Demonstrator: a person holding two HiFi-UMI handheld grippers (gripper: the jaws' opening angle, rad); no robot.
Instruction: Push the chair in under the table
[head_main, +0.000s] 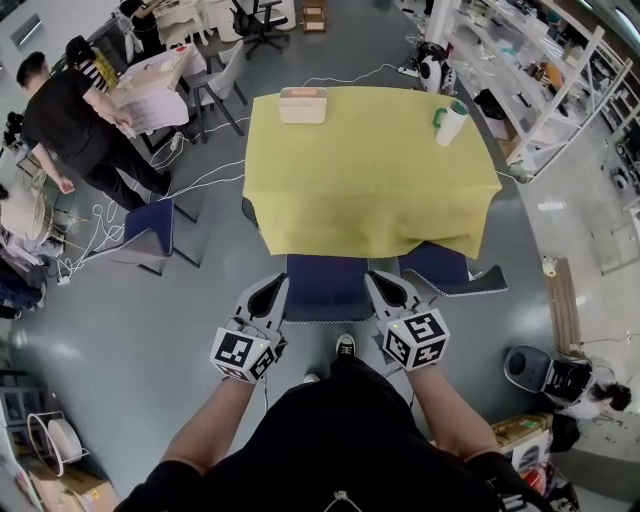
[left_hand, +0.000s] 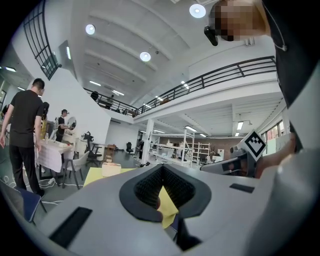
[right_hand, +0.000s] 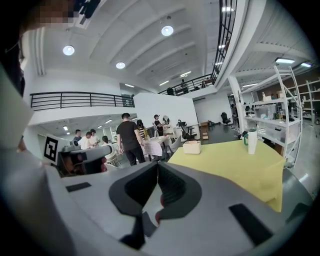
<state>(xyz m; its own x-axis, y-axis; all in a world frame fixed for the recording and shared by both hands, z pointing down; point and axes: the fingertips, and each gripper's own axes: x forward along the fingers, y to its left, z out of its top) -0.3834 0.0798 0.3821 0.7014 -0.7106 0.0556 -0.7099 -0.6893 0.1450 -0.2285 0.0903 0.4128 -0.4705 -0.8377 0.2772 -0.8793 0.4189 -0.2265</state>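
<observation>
We are standing at the near edge of the square desk (head_main: 370, 180), which a yellow cloth is covering. The dark blue padded chair (head_main: 328, 288) is sitting at the middle of that near edge. Its front is tucking under the hanging cloth and its backrest is standing clear of the desk, facing us.

We are holding the left gripper (head_main: 268, 290) at the backrest's left top corner and the right gripper (head_main: 383, 283) at its right top corner, both tips close against the chair. Both pairs of jaws are pressing fully together, and neither is gripping anything.

A second dark blue chair (head_main: 445, 268) is poking out by the desk's near right corner. A beige rectangular box (head_main: 303, 104) is lying at the far edge, and a white cup with a green handle (head_main: 451, 122) is standing near the far right corner.
</observation>
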